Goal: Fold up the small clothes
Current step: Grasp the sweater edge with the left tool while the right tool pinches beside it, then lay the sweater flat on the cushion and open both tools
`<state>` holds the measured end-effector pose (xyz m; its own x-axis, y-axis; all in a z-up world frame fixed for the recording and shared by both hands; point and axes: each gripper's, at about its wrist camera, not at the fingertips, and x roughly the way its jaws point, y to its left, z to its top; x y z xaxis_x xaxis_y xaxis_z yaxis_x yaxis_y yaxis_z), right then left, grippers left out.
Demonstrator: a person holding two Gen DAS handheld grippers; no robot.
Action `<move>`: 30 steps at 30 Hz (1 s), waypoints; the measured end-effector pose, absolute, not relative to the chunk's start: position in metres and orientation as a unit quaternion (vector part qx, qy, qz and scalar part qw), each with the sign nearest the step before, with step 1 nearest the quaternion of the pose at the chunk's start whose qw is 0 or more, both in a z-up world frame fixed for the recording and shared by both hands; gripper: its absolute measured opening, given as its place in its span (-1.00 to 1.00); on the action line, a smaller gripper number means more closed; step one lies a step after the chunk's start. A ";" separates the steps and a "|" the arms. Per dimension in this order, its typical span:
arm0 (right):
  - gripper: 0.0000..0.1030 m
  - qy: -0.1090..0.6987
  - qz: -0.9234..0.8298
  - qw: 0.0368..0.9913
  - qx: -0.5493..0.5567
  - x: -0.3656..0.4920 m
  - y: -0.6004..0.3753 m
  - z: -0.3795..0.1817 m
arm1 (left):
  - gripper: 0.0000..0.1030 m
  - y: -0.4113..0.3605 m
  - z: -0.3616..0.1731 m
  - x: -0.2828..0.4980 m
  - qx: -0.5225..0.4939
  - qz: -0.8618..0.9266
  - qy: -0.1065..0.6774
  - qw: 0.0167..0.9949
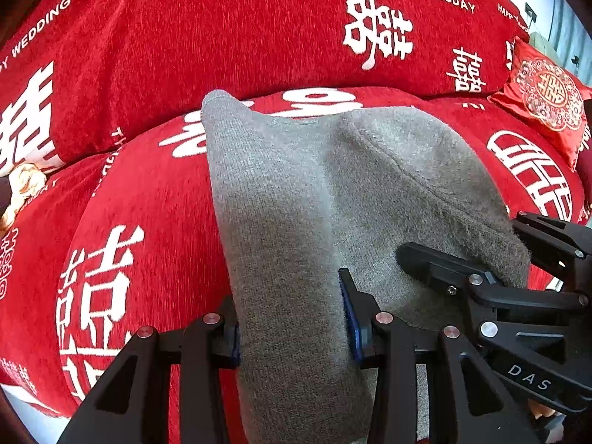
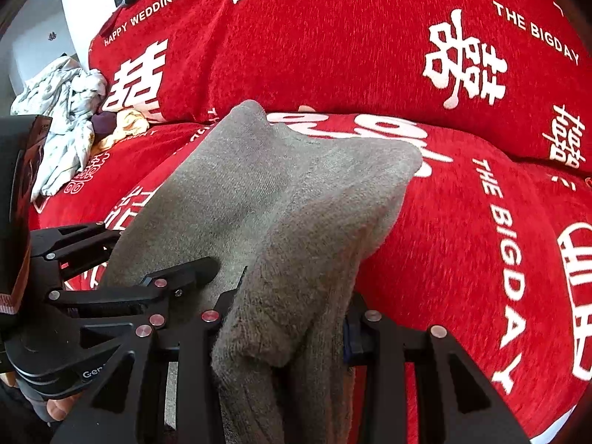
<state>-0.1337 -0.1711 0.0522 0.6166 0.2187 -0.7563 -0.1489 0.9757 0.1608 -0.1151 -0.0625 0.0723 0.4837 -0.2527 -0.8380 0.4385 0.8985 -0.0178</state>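
A grey knitted garment [image 1: 296,199] lies on the red sofa seat [image 1: 155,192], its near end lifted between both grippers. My left gripper [image 1: 292,329] is shut on its near left part, cloth bunched between the blue-padded fingers. My right gripper [image 2: 285,318] is shut on the near right part of the same grey garment [image 2: 296,199]. The right gripper also shows at the lower right of the left wrist view [image 1: 481,281]. The left gripper shows at the left of the right wrist view [image 2: 148,288]. The two grippers are close together, side by side.
The red sofa cover has white characters and lettering, with a back cushion [image 2: 333,37] behind the garment. A pile of white and yellow clothes [image 2: 70,118] lies at the sofa's left end. A red embroidered pillow [image 1: 544,96] sits at the right end.
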 end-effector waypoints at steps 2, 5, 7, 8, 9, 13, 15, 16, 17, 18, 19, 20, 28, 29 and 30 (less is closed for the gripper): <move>-0.22 0.423 0.103 0.899 0.040 -0.136 -0.170 0.050 | -0.17 -0.060 0.069 -0.118 0.099 -0.202 0.466 0.856; -0.22 0.418 0.107 0.901 0.043 -0.141 -0.170 0.049 | -0.17 -0.056 0.067 -0.122 0.092 -0.204 0.464 0.857; -0.22 0.418 0.109 0.901 0.045 -0.143 -0.170 0.048 | -0.17 -0.054 0.066 -0.125 0.089 -0.205 0.462 0.858; -0.22 0.417 0.111 0.901 0.045 -0.144 -0.171 0.047 | -0.17 -0.053 0.065 -0.126 0.088 -0.206 0.461 0.859; -0.22 0.417 0.113 0.901 0.045 -0.145 -0.171 0.046 | -0.17 -0.052 0.063 -0.127 0.087 -0.208 0.460 0.859; -0.22 0.419 0.119 0.898 0.058 -0.144 -0.178 0.038 | -0.15 -0.047 0.057 -0.129 0.078 -0.214 0.459 0.859; -0.22 0.420 0.124 0.897 0.066 -0.143 -0.183 0.034 | -0.13 -0.044 0.056 -0.128 0.071 -0.219 0.458 0.858; -0.21 0.420 0.125 0.896 0.071 -0.143 -0.185 0.033 | -0.10 -0.044 0.055 -0.128 0.070 -0.221 0.458 0.858; -0.21 0.421 0.128 0.895 0.077 -0.143 -0.187 0.031 | -0.05 -0.042 0.054 -0.128 0.069 -0.222 0.457 0.859; -0.19 0.423 0.132 0.892 0.088 -0.142 -0.191 0.028 | 0.01 -0.041 0.053 -0.128 0.067 -0.223 0.455 0.859; -0.15 0.424 0.137 0.890 0.098 -0.141 -0.196 0.025 | 0.21 -0.038 0.052 -0.128 0.066 -0.222 0.454 0.860; -0.12 0.427 0.140 0.887 0.111 -0.140 -0.201 0.022 | 0.35 -0.036 0.050 -0.128 0.067 -0.217 0.451 0.863; 0.24 0.409 0.108 0.891 0.163 -0.154 -0.238 0.035 | 0.78 0.001 0.064 -0.128 0.040 -0.177 0.446 0.876; 0.25 0.392 0.098 0.903 0.146 -0.157 -0.237 0.046 | 0.78 0.002 0.069 -0.126 0.045 -0.166 0.441 0.881; 0.25 0.375 0.092 0.913 0.128 -0.158 -0.233 0.057 | 0.78 -0.001 0.074 -0.121 0.053 -0.152 0.440 0.883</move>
<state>-0.1583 -0.2332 0.0566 0.7013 0.2634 -0.6624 -0.0712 0.9505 0.3025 -0.1212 -0.0006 0.0736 0.5662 -0.2213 -0.7940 0.3147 0.9484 -0.0399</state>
